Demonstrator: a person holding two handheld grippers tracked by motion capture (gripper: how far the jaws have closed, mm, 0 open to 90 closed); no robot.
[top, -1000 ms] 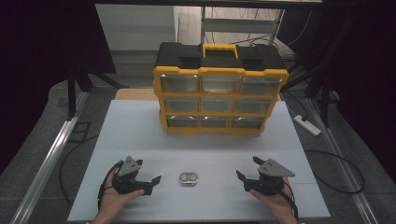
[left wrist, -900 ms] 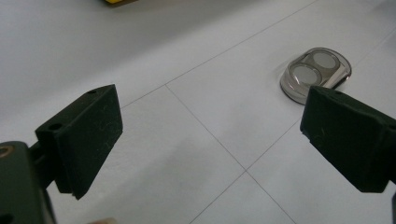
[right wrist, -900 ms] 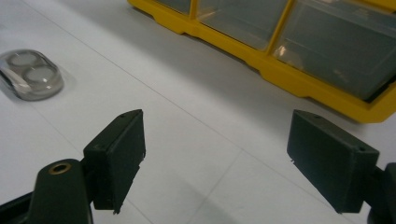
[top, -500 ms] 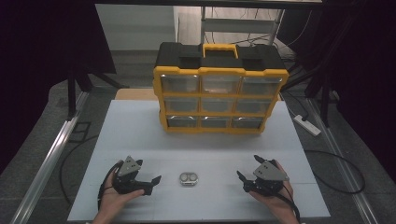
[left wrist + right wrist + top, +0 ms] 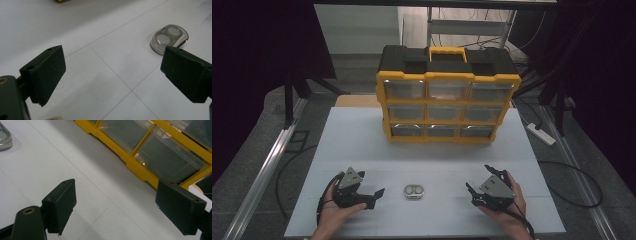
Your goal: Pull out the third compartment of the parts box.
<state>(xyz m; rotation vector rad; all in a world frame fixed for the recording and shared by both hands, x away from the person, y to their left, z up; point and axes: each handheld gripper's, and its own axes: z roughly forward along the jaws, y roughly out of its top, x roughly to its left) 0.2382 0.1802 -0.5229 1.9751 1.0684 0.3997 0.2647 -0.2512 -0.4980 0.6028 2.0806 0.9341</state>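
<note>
White table, near edge. Small clear case with two round inserts lies flat between my two tongs, touching neither. Left gripper sits just left of it, jaws spread wide with nothing in them; in the left gripper view the case lies ahead, just past the right-hand jaw. Right gripper is further off on the other side, jaws likewise apart and empty. Yellow-and-black drawer organizer stands at the far end, well apart.
</note>
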